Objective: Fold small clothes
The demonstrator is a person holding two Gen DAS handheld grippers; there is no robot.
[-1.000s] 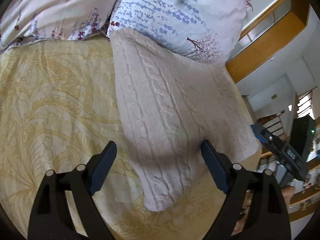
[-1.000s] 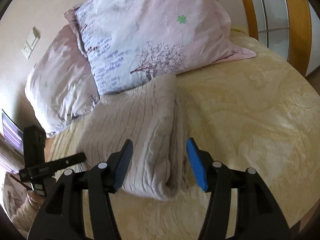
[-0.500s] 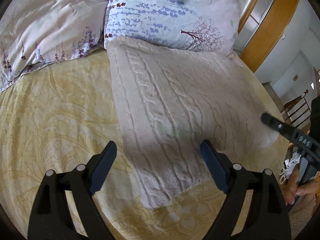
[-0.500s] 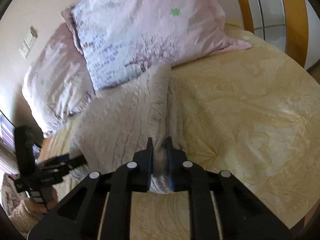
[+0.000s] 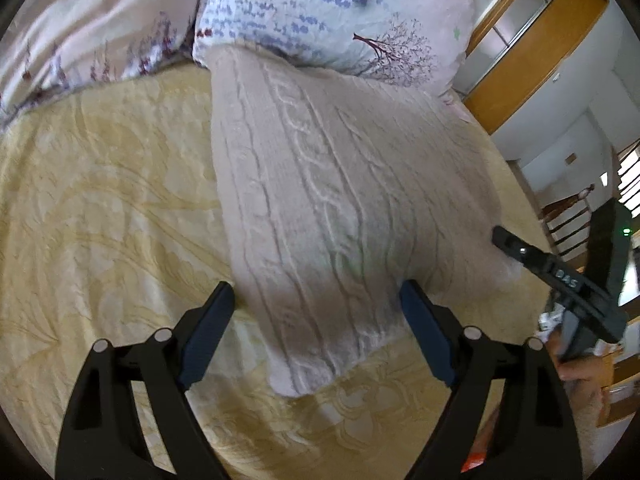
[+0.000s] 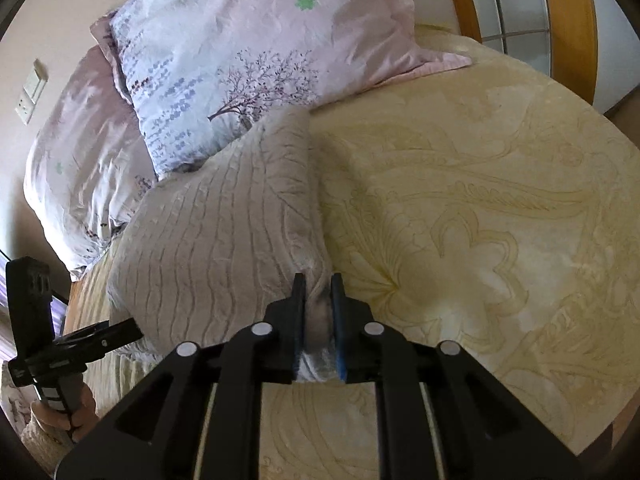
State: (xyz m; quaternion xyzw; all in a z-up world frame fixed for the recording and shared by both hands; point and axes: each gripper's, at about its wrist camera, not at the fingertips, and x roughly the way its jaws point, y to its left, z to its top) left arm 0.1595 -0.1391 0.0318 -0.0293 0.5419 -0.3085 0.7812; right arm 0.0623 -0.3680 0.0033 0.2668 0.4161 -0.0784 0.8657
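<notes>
A cream cable-knit sweater (image 5: 340, 200) lies folded on the yellow bedspread, its far end against a pillow. My left gripper (image 5: 318, 308) is open, its blue pads either side of the sweater's near end, just above it. My right gripper (image 6: 318, 292) is shut on the sweater's (image 6: 224, 232) near right corner, with knit pinched between the pads. The right gripper also shows in the left wrist view (image 5: 560, 276) at the sweater's right corner. The left gripper shows in the right wrist view (image 6: 120, 330) at the sweater's left side.
Two floral pillows (image 5: 320, 12) (image 5: 92, 28) lie at the head of the bed. The yellow patterned bedspread (image 6: 480, 220) stretches to the right of the sweater. A wooden frame (image 5: 532, 44) and chairs (image 5: 572, 220) stand beyond the bed edge.
My right gripper closed on the sweater's near right corner and has lifted that edge slightly. My left gripper stayed open and moved closer over the sweater's near end.
</notes>
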